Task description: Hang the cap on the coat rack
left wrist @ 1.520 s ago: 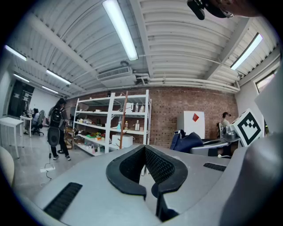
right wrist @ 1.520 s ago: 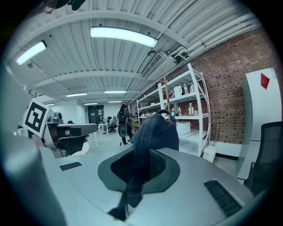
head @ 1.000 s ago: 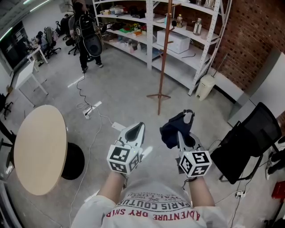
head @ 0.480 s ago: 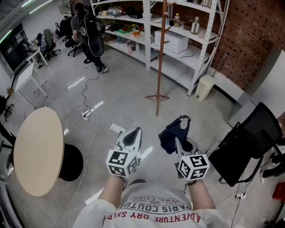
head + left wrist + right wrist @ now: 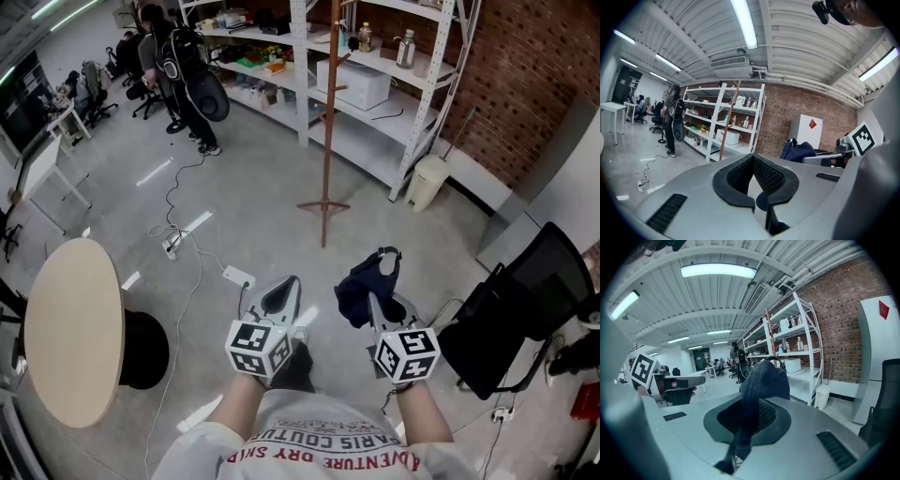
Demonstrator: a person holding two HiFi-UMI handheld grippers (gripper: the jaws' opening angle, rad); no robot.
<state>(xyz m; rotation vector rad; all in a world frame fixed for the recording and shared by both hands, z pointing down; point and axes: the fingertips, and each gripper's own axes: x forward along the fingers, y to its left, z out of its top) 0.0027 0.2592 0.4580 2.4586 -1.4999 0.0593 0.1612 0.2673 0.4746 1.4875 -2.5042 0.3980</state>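
Observation:
The dark blue cap [image 5: 360, 284] hangs from my right gripper [image 5: 373, 296], which is shut on its fabric; in the right gripper view the cap [image 5: 764, 379] drapes over the jaws of the right gripper [image 5: 751, 411]. My left gripper [image 5: 286, 284] is held beside it, shut and with nothing in it [image 5: 752, 159]. The cap [image 5: 798, 151] shows to its right in that view. The wooden coat rack [image 5: 327, 112] stands on the floor ahead, its foot [image 5: 323, 207] well beyond both grippers. The rack pole [image 5: 727, 132] also appears in front of the shelves.
A round wooden table [image 5: 67, 328] stands at the left, a black chair [image 5: 511, 309] at the right. White shelving [image 5: 384, 89] and a white bin [image 5: 429, 180] stand behind the rack. A person [image 5: 178, 66] is near the shelves. A power strip and cable [image 5: 236, 276] lie on the floor.
The view has shifted forward over the floor, and the table has slid back at the left. Both grippers keep side by side, the cap still in the right one. The person walked along the shelves.

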